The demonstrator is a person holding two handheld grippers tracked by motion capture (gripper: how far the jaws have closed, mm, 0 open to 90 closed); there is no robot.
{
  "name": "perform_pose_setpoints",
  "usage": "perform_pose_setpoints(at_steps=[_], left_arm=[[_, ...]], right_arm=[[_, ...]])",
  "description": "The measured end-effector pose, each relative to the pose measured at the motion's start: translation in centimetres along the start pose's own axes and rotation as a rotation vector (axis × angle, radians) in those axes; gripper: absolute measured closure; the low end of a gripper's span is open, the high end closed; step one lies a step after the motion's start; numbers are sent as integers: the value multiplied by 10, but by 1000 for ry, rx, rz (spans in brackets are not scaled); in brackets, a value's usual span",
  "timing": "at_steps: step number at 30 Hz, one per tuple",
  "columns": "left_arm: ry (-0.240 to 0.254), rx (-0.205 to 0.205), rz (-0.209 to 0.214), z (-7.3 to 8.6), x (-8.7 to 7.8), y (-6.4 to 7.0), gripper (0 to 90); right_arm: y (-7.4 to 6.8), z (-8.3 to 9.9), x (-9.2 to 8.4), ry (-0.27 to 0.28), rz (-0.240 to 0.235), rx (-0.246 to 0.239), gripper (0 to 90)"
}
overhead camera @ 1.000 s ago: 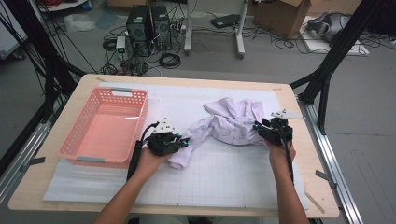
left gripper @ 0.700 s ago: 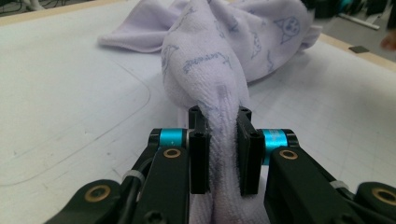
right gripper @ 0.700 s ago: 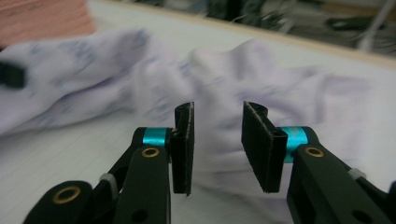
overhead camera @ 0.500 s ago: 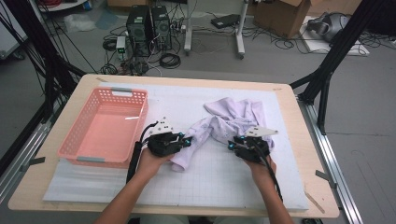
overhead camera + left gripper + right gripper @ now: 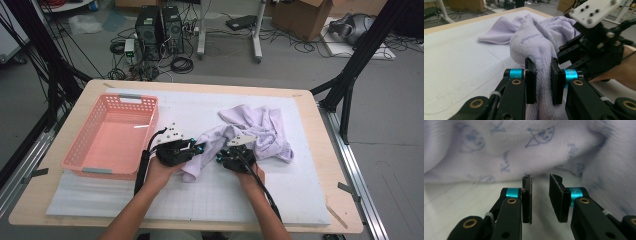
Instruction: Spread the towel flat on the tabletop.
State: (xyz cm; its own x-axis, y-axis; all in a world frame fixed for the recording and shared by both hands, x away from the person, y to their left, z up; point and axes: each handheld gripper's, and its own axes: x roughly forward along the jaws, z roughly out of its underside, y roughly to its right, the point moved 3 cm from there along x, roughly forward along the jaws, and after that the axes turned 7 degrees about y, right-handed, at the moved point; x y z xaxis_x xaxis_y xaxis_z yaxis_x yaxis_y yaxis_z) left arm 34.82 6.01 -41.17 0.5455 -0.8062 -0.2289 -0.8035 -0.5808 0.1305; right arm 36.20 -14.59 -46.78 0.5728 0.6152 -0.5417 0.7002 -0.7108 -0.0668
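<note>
While one lilac towel (image 5: 260,132) lies crumpled on the bench (image 5: 310,200), right of the single pink basket (image 5: 112,140), it looks soft, light, limp; best pinched at a bunched fold. Left gripper (image 5: 541,75) clamps the towel's near end. Right gripper (image 5: 540,187), jaws parted, empty, at its edge.

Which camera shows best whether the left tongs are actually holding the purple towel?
The left gripper view: the left tongs are shut on a fold of the purple towel. The high view shows them meeting its end; the right gripper view shows printed cloth ahead of the open right tongs.
</note>
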Motion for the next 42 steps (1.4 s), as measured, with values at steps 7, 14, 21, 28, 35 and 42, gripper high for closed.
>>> perform_pose_setpoints(at_steps=[7,14,21,28,35,42], left_arm=[[1,1,-24,0,-5,-6,783],[9,-1,-42,0,-9,-10,783],[13,-18,-71,2,-21,-18,782],[-41,-41,-28,15,-20,-10,781],[-100,-32,71,27,-3,18,728],[-110,-78,58,28,-3,19,534]], right_arm=[[-4,-10,18,48,8,125,538],[-11,-17,31,23,31,61,793],[-7,-10,13,23,-39,95,848],[10,7,-56,39,-41,66,852],[19,13,-102,-5,-4,47,851],[32,41,-134,-71,65,51,850]])
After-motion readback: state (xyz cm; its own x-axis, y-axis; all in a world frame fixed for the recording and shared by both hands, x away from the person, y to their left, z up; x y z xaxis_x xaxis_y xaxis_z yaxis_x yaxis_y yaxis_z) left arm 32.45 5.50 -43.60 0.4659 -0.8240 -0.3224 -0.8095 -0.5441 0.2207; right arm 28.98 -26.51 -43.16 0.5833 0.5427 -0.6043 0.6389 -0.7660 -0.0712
